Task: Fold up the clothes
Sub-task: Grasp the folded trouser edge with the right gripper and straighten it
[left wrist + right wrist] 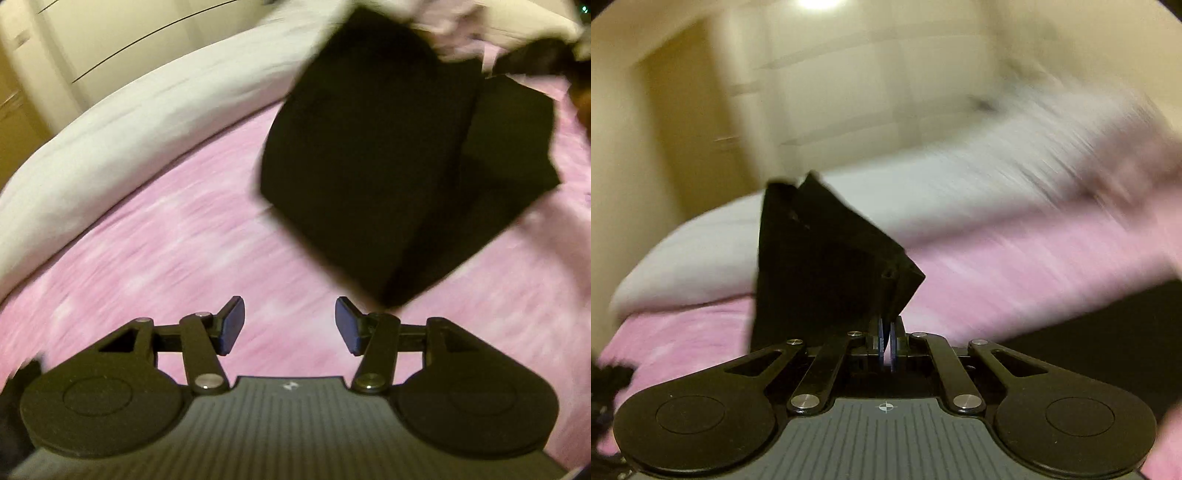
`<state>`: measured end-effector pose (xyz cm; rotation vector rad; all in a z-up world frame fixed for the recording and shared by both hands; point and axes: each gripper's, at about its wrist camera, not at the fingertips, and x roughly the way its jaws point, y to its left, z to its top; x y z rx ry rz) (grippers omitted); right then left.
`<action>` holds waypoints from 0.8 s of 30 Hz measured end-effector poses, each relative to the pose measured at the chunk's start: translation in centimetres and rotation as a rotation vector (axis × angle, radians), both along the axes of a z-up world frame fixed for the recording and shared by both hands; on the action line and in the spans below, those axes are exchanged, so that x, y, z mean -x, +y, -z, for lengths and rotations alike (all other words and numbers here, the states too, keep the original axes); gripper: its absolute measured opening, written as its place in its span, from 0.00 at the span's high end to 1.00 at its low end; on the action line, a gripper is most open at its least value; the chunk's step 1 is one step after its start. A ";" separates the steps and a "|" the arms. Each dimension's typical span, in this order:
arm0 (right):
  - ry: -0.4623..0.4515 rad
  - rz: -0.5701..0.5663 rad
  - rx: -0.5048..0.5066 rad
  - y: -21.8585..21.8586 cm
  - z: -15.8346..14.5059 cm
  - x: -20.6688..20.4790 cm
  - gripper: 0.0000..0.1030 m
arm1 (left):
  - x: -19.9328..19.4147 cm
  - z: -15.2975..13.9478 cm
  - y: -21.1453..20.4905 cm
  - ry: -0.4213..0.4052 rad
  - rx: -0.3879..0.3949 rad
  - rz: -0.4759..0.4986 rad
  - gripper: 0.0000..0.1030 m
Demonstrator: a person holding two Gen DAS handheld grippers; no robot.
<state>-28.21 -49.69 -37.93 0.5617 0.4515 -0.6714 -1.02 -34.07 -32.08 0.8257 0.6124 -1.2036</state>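
Observation:
A folded black garment [388,158] hangs in the air above the pink bedsheet [184,240] in the left wrist view, held from the upper right. My left gripper [290,325] is open and empty, just below and left of the garment's lowest corner. In the right wrist view my right gripper [886,341] is shut on the black garment [820,266], which stands up from the pads in folded layers. Both views are motion-blurred.
A white duvet [110,122] lies along the far side of the bed, also in the right wrist view [923,184]. Cream wardrobe doors [849,85] stand behind. More dark cloth [1089,339] lies at the right on the sheet.

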 end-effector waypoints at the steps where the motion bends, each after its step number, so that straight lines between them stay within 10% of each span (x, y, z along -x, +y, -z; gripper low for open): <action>1: 0.010 0.056 -0.087 -2.5 2.6 1.9 0.99 | 1.8 0.3 -1.8 0.006 -0.001 0.040 0.52; 5: 0.013 0.150 -0.364 -8.1 10.2 6.2 0.98 | 7.0 1.3 -7.1 0.029 -0.018 0.145 0.51; 24: 0.006 0.134 -0.441 -6.9 10.2 8.3 0.99 | 3.4 5.5 -16.6 -0.048 -0.133 0.147 0.51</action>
